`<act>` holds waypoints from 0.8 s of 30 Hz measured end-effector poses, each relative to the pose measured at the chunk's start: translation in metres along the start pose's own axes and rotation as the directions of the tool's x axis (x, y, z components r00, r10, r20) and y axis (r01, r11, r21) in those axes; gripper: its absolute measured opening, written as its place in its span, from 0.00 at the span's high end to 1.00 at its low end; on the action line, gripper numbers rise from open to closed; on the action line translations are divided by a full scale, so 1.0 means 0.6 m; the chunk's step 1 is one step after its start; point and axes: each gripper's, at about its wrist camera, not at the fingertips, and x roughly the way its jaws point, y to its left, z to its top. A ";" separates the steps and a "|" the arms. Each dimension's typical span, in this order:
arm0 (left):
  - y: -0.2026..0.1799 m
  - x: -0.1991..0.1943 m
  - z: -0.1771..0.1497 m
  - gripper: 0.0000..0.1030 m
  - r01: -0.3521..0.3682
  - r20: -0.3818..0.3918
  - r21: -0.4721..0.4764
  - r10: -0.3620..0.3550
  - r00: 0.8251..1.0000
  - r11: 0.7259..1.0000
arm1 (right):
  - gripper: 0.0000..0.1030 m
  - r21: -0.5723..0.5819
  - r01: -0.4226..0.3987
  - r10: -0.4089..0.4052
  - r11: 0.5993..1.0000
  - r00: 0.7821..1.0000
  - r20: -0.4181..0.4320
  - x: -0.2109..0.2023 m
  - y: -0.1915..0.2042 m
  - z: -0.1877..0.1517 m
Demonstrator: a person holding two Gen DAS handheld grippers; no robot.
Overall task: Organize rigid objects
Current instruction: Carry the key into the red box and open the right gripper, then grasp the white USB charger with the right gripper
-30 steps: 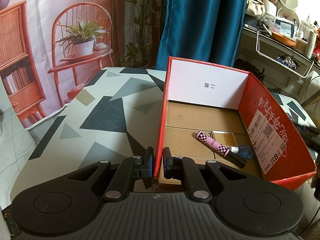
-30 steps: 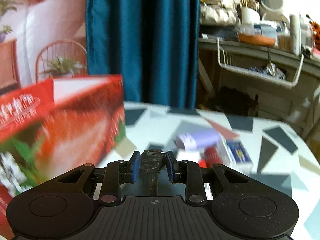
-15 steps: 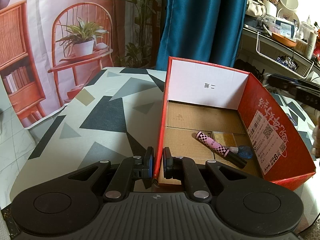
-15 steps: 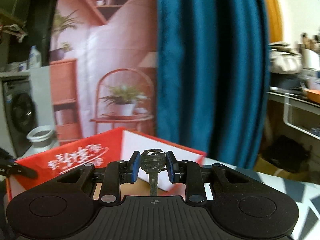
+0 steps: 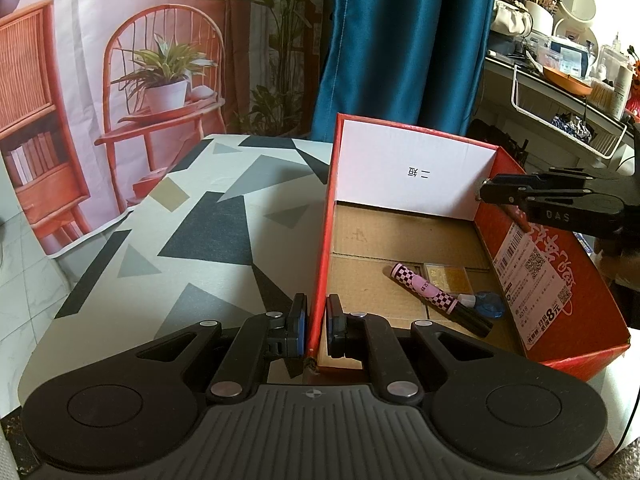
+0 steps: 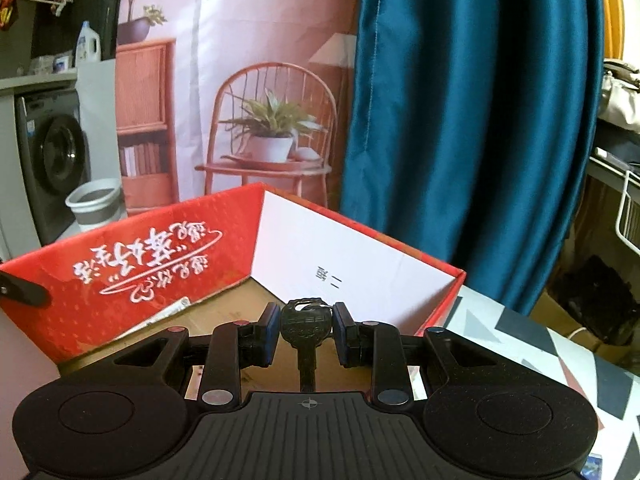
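Note:
An open red cardboard box point(image 5: 556, 264) stands on the patterned table. On its floor lie a pink checked pen point(image 5: 428, 290), a gold card point(image 5: 446, 275) and a small blue item point(image 5: 488, 305). My left gripper point(image 5: 314, 320) is shut on the box's left wall point(image 5: 322, 248) near the front corner. Shut on the head of a dark key point(image 6: 306, 322), my right gripper point(image 6: 306, 328) hangs over the box point(image 6: 120, 264), and the key's blade points back toward the camera. In the left wrist view the right gripper point(image 5: 482, 191) reaches in over the box's right wall.
The table point(image 5: 192, 240) wears a grey, black and white geometric cloth. Behind it hang a blue curtain point(image 5: 400, 40) and a printed backdrop point(image 5: 120, 60). A cluttered shelf with a white wire basket point(image 5: 568, 120) stands at the right. A person's hand point(image 5: 624, 264) holds the right gripper.
My right gripper swung with the key from the loose items on the table's right side to above the red box, and now shows at the right of the left wrist view. The left gripper kept still.

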 end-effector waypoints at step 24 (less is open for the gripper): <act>0.001 0.000 0.000 0.90 0.002 0.001 -0.004 -0.002 1.000 1.000 | 0.51 0.136 0.338 -0.361 0.931 0.905 0.223 -0.108 -0.064 -0.044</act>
